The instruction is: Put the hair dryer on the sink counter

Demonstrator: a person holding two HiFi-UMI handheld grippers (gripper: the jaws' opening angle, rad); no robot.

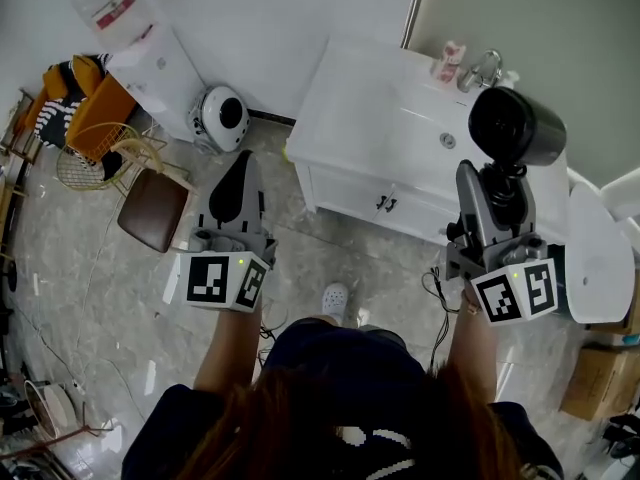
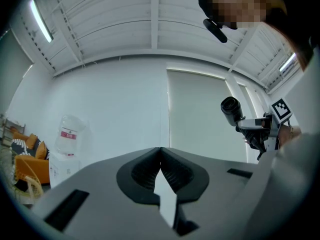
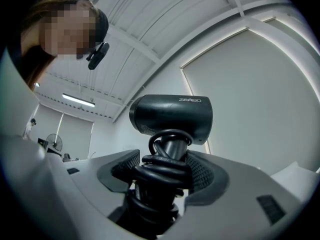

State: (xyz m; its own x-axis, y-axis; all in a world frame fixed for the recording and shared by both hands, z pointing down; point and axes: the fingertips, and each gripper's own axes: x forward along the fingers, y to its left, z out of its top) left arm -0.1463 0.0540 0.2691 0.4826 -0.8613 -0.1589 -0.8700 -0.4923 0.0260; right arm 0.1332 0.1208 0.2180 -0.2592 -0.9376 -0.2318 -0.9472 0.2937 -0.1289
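A black hair dryer (image 1: 517, 126) stands upright in my right gripper (image 1: 497, 190), its barrel on top and its cord wound round the handle (image 3: 167, 176). The right gripper (image 3: 167, 169) is shut on that handle and cord, held high above the white sink counter (image 1: 350, 108). My left gripper (image 1: 243, 180) points upward at the left, over the floor, shut with nothing in it (image 2: 160, 164). In the left gripper view the hair dryer (image 2: 230, 109) shows small at the right.
The white counter has a basin (image 1: 440, 133) with a tap (image 1: 485, 68) and bottles (image 1: 450, 63) at its back. A brown stool (image 1: 155, 208), a wire basket (image 1: 90, 153), a water dispenser (image 1: 160, 63) and a round white appliance (image 1: 222, 118) stand at the left. A toilet (image 1: 598, 248) is at the right.
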